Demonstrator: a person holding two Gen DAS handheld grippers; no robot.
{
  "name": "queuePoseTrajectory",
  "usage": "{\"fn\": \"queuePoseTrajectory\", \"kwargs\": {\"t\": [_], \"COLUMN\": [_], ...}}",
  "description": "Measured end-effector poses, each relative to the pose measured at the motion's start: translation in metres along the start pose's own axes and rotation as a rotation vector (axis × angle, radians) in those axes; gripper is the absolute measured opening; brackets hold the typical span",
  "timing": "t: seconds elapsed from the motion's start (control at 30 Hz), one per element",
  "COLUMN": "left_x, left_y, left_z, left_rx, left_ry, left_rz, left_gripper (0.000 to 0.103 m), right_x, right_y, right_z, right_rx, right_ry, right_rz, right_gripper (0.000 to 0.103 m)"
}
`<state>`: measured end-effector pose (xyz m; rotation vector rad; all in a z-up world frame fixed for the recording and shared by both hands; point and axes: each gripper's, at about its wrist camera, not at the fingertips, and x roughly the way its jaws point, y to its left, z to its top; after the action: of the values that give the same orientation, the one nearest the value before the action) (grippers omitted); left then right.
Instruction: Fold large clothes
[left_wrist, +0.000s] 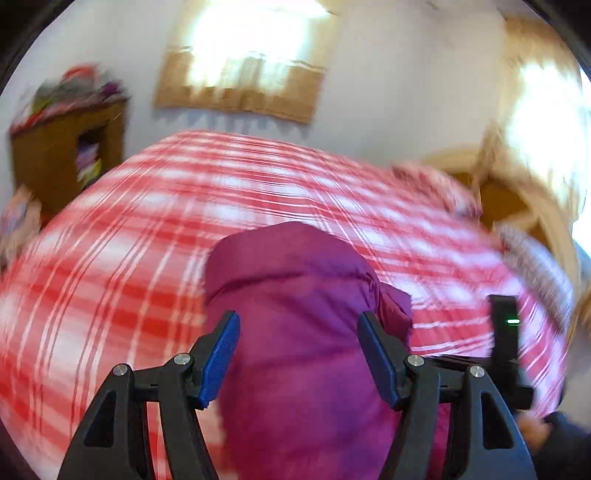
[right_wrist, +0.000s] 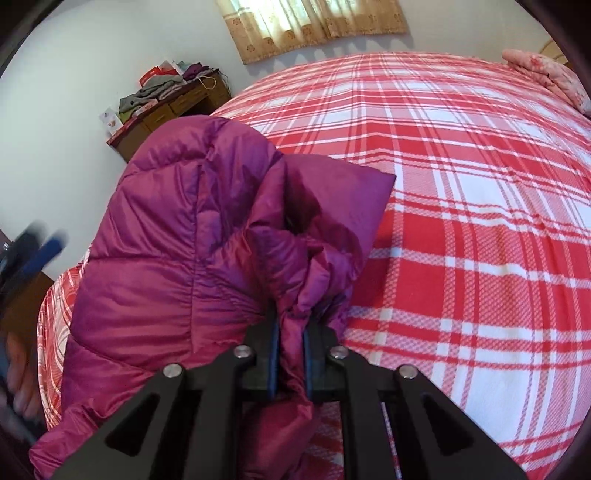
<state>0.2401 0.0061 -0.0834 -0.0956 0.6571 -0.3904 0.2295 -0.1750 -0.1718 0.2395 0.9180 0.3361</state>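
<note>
Looking along the left gripper (left_wrist: 298, 354), its blue pads stand apart and press on nothing; the purple padded jacket (left_wrist: 295, 314) lies beyond them on the checked bedspread (left_wrist: 110, 258), all smeared by blur. Regrasping a free edge squarely before any lift would serve the fold best. From the right wrist, sharper, the right gripper (right_wrist: 290, 363) is clenched on a bunched fold of that jacket (right_wrist: 177, 236), a grip the left view hides.

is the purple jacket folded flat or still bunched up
Bunched up. The jacket lies in a puffy heap on the bed, one gathered edge pinched in the right gripper; no flat fold shows.
</note>
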Motion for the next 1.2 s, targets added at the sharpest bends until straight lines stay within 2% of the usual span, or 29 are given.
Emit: {"fn": "queuePoseTrajectory", "kwargs": {"t": [0.07,0.13,0.2,0.33,0.5,0.63,0.83,0.9,0.93,0.97,1.07,1.13,1.2], "left_x": [0.026,0.053,0.064,0.072,0.089,0.097,0.096,0.094,0.094,0.093,0.093,0.094,0.095], "left_y": [-0.005,0.003,0.011,0.014,0.013,0.012,0.008,0.006,0.006,0.006,0.005,0.002,-0.002], "left_z": [0.0,-0.008,-0.018,-0.025,-0.029,-0.031,-0.034,-0.034,-0.034,-0.034,-0.034,-0.033,-0.034], "left_rx": [0.008,-0.048,-0.072,-0.083,-0.08,-0.07,-0.035,-0.021,-0.017,-0.014,-0.006,0.006,0.02], "left_ry": [0.029,0.092,0.104,0.09,0.121,0.12,0.126,0.125,0.124,0.122,0.119,0.119,0.117], "left_rz": [0.047,0.068,0.092,0.116,0.16,0.184,0.219,0.228,0.231,0.237,0.252,0.273,0.297], "left_gripper": [0.066,0.066,0.068,0.073,0.08,0.081,0.081,0.081,0.081,0.081,0.081,0.081,0.082], "right_x": [0.0,0.002,0.006,0.016,0.025,0.025,0.014,0.007,-0.002,-0.015,-0.054,-0.065,-0.06], "right_y": [-0.001,-0.003,-0.007,-0.01,-0.019,-0.022,-0.019,-0.017,-0.016,-0.013,-0.009,-0.004,0.001], "right_z": [0.0,0.0,0.002,0.005,0.007,0.007,0.008,0.016,0.02,0.025,0.045,0.063,0.081], "right_rx": [0.001,0.002,0.005,0.009,0.062,0.068,0.05,0.046,0.041,0.033,0.044,0.115,0.22], "right_ry": [0.002,0.005,0.008,0.019,0.029,0.034,0.048,0.067,0.073,0.056,-0.048,-0.08,-0.092], "right_rz": [0.009,0.021,0.042,0.071,0.125,0.146,0.11,0.091,0.075,0.059,0.021,0.014,0.049], "right_gripper": [0.012,0.012,0.012,0.012,0.011,0.009,0.009,0.01,0.014,0.021,0.021,0.021,0.021]}}
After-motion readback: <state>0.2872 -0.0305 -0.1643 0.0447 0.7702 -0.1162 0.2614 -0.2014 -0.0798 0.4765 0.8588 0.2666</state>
